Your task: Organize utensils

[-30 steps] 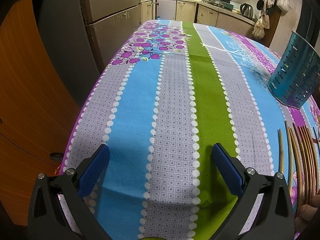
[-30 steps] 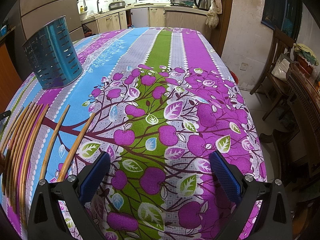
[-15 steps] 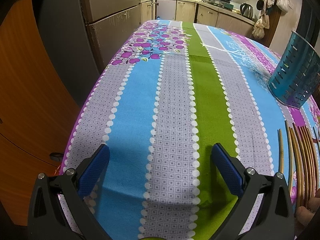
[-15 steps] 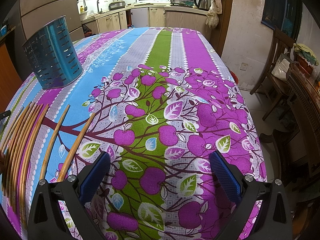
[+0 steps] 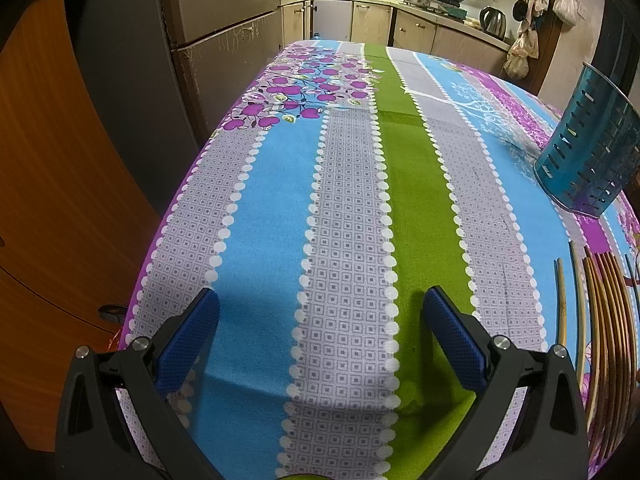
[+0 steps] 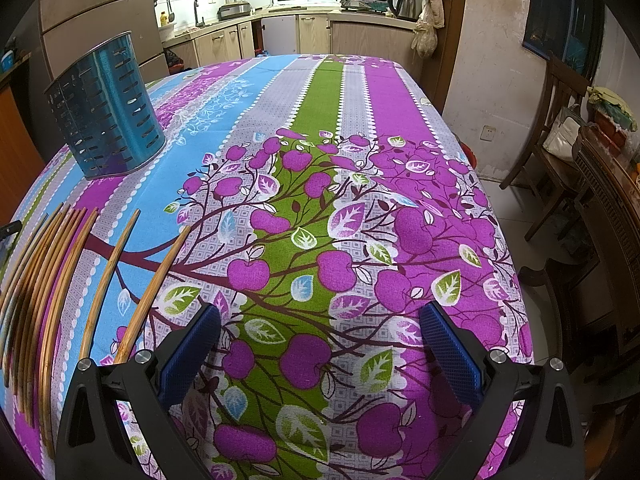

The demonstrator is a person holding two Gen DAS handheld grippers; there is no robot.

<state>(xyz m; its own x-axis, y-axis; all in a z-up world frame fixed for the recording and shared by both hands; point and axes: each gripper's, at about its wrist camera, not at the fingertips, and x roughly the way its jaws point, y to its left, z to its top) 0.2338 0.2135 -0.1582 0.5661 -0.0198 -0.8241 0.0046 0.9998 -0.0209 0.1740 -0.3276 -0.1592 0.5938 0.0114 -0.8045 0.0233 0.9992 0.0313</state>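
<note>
ideally, with both grippers' jaws spread and empty, the right gripper [image 6: 320, 344] should pinch one chopstick [image 6: 154, 292] mid-length before lifting it to the holder [image 6: 106, 112].

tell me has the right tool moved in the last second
No. The right tool sits the same against the holder and chopsticks.

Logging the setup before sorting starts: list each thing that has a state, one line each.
Left gripper: open, empty.
Right gripper: open, empty.
Utensil holder: upright on the tablecloth, contents not visible.
Chopsticks: lying flat on the tablecloth, outside the holder.
</note>
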